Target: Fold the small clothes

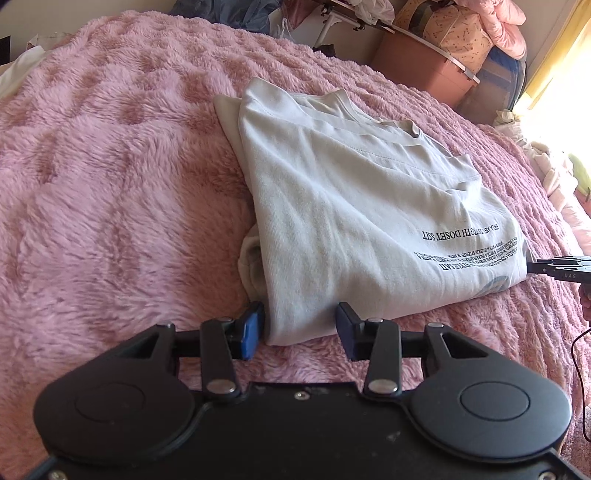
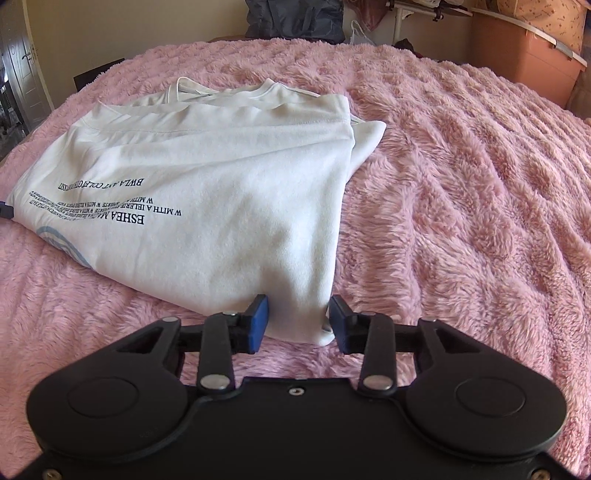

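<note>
A white T-shirt with black printed text (image 1: 351, 221) lies folded lengthwise on the pink fluffy blanket (image 1: 110, 184). My left gripper (image 1: 301, 328) is open, its jaws astride the shirt's near left corner at the hem. The right gripper's tip shows at the right edge of the left wrist view (image 1: 554, 267). In the right wrist view the same shirt (image 2: 207, 192) lies ahead and left, and my right gripper (image 2: 299, 321) is open with the shirt's near right corner between its jaws.
The blanket (image 2: 461, 184) covers a bed. Beyond its far edge stand an orange storage box (image 1: 421, 66), bags and a rack. A dark bag (image 2: 295, 18) and a door (image 2: 22, 74) show in the right wrist view.
</note>
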{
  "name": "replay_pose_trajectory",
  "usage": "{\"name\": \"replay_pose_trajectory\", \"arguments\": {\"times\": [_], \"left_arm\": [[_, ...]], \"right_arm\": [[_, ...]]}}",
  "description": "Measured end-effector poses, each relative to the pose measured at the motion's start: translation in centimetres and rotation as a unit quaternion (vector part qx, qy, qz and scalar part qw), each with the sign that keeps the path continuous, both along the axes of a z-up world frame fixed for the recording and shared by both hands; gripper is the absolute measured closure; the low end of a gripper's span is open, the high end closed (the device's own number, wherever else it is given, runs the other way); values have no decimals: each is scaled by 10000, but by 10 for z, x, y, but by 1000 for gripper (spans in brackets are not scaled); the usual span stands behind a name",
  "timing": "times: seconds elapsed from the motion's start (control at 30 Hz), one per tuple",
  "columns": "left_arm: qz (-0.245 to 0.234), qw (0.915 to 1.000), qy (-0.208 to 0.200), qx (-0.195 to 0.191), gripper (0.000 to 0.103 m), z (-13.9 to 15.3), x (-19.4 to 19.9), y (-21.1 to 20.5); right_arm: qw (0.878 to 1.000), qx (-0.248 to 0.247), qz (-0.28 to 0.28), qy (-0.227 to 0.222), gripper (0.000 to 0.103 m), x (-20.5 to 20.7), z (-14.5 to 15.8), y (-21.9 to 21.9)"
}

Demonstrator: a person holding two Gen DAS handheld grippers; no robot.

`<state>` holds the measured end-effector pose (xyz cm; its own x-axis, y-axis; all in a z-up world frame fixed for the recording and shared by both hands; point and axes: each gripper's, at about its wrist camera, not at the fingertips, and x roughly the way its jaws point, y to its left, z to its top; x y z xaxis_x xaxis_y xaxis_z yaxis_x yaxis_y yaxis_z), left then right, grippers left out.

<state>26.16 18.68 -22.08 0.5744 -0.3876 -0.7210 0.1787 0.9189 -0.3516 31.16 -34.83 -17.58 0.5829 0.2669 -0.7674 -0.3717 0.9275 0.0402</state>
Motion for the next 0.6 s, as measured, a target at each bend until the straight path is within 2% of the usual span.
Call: {"name": "replay_pose_trajectory", "arguments": {"times": [0.03, 0.13, 0.17, 0.2, 0.27, 0.33, 0.43, 0.5, 0.6], "left_arm": [[-40, 10000, -3, 16, 64, -1, 1, -2], [-113, 9999, -42, 121, 68, -2, 0, -5], [-122, 9998, -70, 165, 78, -1, 0, -6], [-102, 9997, -70, 205, 85, 0, 0, -5], [-14, 9999, -24, 161, 90, 3, 0, -2], [2, 9998, -8, 211, 92, 12, -2, 0], [-15, 9976, 167, 676, 96, 18, -4, -4], [80, 9966, 446, 691, 96, 10, 0, -2], [272, 9951, 737, 597, 95, -5, 9, 0]], "right_arm": [[9999, 74, -68, 36, 87, 1, 0, -1], [9993, 256, -206, 163, 91, 3, -3, -4], [9991, 304, -232, 187, 92, 3, -3, -5], [9990, 324, -252, 192, 93, 3, -3, -6], [9987, 372, -323, 141, 94, 1, 1, -7], [9983, 430, -391, 29, 95, -2, 9, -8], [9981, 442, -407, -102, 96, -9, 23, -12], [9981, 429, -449, -32, 96, -9, 23, -15], [9975, 447, -516, 205, 96, -3, 8, -18]]}}
